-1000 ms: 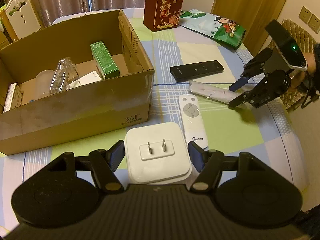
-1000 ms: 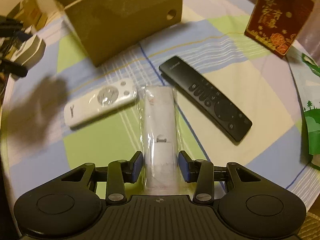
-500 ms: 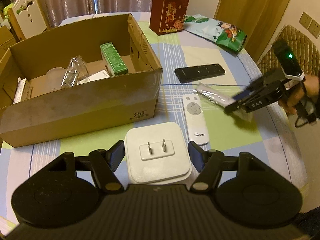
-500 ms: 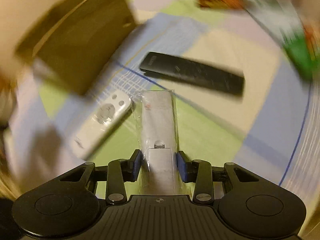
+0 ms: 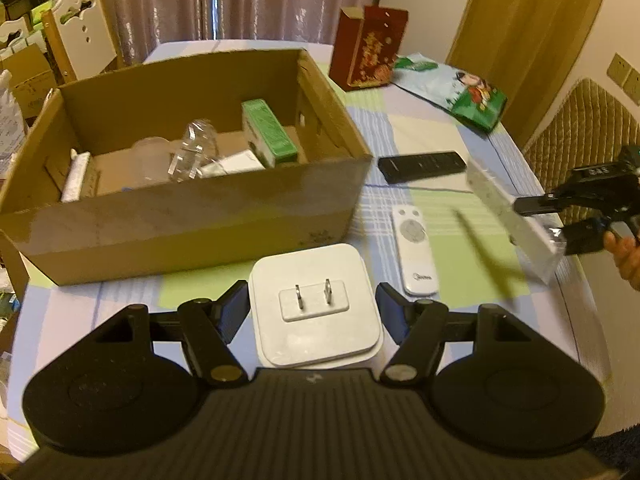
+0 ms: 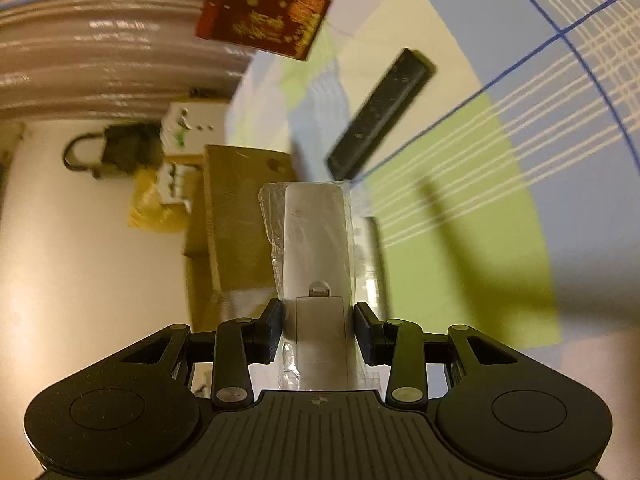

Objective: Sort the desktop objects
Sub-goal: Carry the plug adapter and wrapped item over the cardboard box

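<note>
2 items are now in your grip. Your right gripper [image 6: 318, 330] has lifted the bagged remote [image 6: 316, 264] off the surface [image 5: 472, 280] in the last second and rolled it sideways, fingers [image 6: 272, 330] narrow on its sides. Your left gripper [image 5: 311, 312] hasn't let go of the charger [image 5: 312, 300], which seems raised near the box [image 5: 192, 220]. Both look ready to drop in; the white remote [image 5: 414, 248] and black remote [image 5: 422, 165] remain.
</note>
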Demonstrator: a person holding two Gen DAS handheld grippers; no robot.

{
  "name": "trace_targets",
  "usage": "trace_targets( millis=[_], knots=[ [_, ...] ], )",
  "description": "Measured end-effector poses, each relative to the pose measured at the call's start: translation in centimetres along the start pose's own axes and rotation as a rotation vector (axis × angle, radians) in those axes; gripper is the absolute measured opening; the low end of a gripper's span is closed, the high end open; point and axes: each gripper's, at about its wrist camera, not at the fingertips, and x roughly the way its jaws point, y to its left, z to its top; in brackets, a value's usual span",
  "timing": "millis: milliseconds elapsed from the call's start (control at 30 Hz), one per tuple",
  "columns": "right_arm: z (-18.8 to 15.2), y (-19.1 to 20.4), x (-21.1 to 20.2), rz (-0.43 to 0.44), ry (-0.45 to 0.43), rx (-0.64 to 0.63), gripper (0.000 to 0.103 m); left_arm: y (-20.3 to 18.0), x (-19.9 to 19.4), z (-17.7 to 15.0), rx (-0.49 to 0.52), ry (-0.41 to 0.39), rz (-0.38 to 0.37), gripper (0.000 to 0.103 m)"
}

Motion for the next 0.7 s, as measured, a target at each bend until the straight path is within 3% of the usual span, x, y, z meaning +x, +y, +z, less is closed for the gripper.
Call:
trace_targets(
  millis=[400, 700],
  knots=[
    [-0.5, 7.0, 5.2, 0.138, -0.063, -0.009, 0.037, 7.5, -2.2, 4.9, 0.055, -0.067, 0.041, 0.065],
    [0.4, 10.1, 10.3, 0.223, -0.088, 0.013, 0.037, 13.4, -1.4, 8.6, 0.062, -0.086, 0.077, 0.065]
  ],
)
